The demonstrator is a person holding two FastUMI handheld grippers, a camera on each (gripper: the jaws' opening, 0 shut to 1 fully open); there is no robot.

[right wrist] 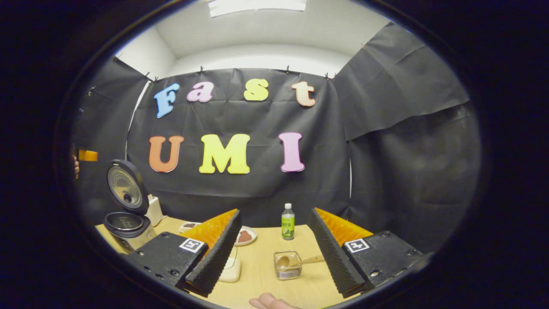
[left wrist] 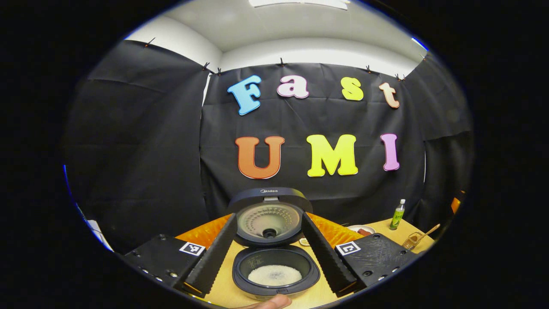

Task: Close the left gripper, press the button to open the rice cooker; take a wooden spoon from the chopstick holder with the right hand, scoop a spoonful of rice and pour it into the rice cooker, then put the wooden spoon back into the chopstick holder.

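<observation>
Now both tongs wide, empty; rice cooker (left wrist: 274,257) lid up, wooden spoon (right wrist: 296,261) in holder.

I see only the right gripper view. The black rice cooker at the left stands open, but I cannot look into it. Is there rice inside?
Observer: Yes. The left gripper view looks down into the black rice cooker, and a patch of white rice lies on its bottom.
Operator: And the left gripper, is it open?
Observer: The left gripper is open. Its fingers stand apart, one on either side of the raised lid.
</observation>
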